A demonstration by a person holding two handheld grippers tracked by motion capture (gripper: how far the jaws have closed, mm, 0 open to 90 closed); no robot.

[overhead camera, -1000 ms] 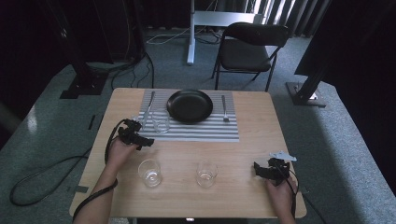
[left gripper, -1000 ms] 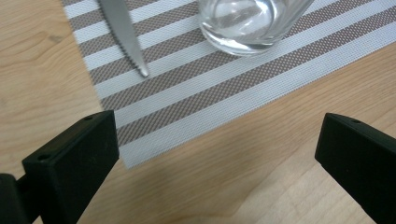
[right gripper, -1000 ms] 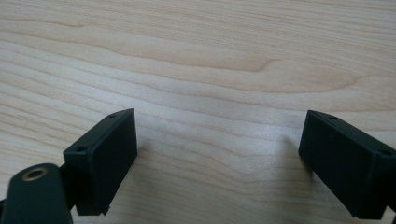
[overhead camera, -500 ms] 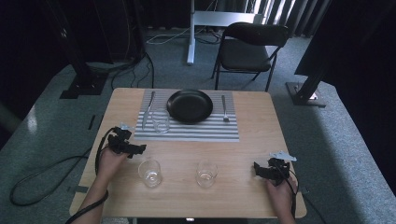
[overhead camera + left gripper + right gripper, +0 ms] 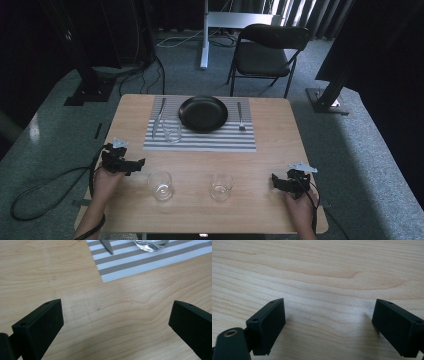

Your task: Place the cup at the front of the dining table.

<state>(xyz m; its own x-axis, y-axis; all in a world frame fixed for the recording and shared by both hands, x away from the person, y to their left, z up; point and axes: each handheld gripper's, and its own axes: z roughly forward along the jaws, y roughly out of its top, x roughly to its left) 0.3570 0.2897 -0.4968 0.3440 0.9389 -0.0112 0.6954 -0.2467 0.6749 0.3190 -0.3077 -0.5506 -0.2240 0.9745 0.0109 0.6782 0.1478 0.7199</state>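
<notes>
A light wooden desk [image 5: 270, 150] fills the middle of the high view. A striped placemat [image 5: 200, 142] lies at its upper centre, bearing a black plate [image 5: 203, 113], a knife [image 5: 159, 117] at the plate's left, a fork [image 5: 240, 116] at its right and a glass [image 5: 172, 131]. Two more glasses stand on bare wood in the lower centre, one left [image 5: 160, 185], one right [image 5: 221, 186], well apart.

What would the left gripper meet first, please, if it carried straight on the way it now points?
Probably the striped placemat: the left gripper, jaws wide open, faces bare table with the mat's corner ahead, the knife and a glass beyond. Depth is uncertain.
</notes>
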